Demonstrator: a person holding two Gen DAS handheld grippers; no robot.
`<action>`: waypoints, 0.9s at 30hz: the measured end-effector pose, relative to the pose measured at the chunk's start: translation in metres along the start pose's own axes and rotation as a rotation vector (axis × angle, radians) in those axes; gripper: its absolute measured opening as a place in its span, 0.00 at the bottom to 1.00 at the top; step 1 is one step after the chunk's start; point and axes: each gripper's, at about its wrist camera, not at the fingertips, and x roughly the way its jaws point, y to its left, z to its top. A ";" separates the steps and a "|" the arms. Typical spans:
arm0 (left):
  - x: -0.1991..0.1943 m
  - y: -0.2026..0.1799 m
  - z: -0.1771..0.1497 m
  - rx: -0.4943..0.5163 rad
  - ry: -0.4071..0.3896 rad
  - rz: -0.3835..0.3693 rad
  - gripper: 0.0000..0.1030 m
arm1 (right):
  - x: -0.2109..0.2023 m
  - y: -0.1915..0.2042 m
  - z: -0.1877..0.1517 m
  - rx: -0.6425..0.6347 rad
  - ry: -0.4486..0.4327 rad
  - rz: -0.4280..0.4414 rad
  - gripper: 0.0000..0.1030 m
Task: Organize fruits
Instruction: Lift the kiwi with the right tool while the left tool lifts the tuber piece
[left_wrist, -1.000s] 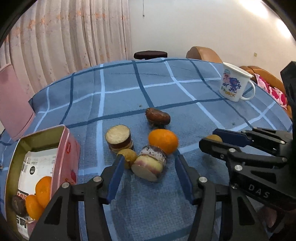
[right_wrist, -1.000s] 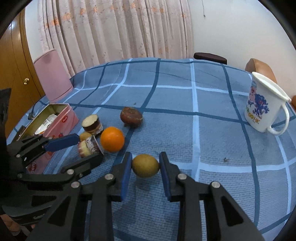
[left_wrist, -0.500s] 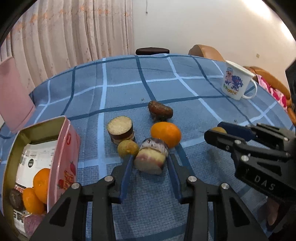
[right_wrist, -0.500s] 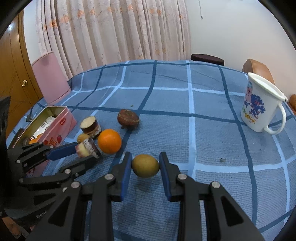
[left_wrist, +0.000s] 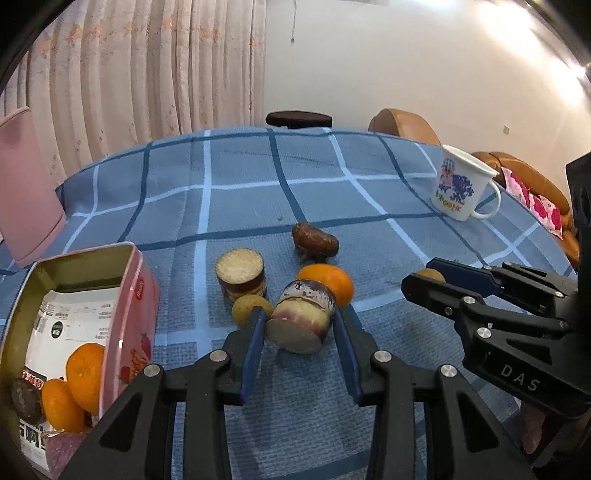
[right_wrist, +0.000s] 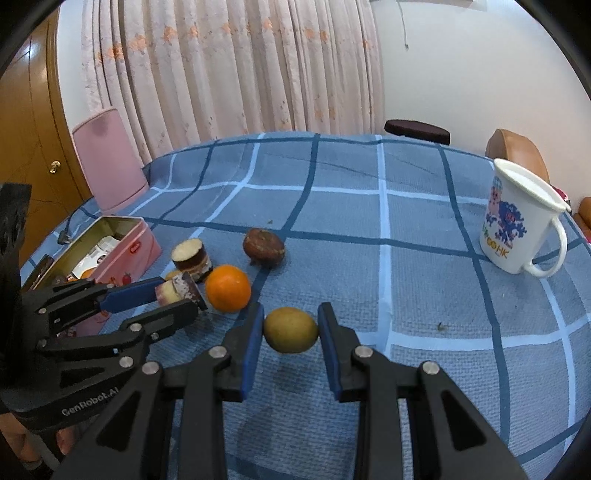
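Observation:
My left gripper (left_wrist: 300, 325) is shut on a cut sugarcane piece (left_wrist: 302, 317) and holds it just above the blue checked cloth. My right gripper (right_wrist: 291, 329) is shut on a yellow-green fruit (right_wrist: 291, 330), lifted slightly off the cloth. On the cloth lie an orange (left_wrist: 327, 279), a second sugarcane piece (left_wrist: 241, 271) standing on end, a small yellow fruit (left_wrist: 248, 309) and a brown fruit (left_wrist: 314, 240). The open pink tin (left_wrist: 122, 291) at the left holds oranges (left_wrist: 79, 376) and a dark fruit.
A white cartoon mug (right_wrist: 519, 218) stands at the right of the table. A pink chair back (right_wrist: 107, 158) is beyond the tin. Brown chairs (left_wrist: 402, 123) and a dark stool (left_wrist: 298, 119) stand behind the table's far edge.
My left gripper has closed on the sugarcane piece and raised it. My right gripper keeps its hold on the yellow-green fruit and has lifted a little.

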 end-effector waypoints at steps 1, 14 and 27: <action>-0.001 0.000 0.000 0.001 -0.007 0.002 0.38 | -0.001 0.000 0.000 -0.001 -0.007 0.000 0.32; -0.014 0.001 -0.001 -0.006 -0.085 0.045 0.38 | -0.015 0.002 -0.002 -0.010 -0.078 -0.004 0.32; -0.024 0.002 -0.003 -0.020 -0.141 0.061 0.38 | -0.025 0.005 -0.004 -0.027 -0.136 -0.017 0.32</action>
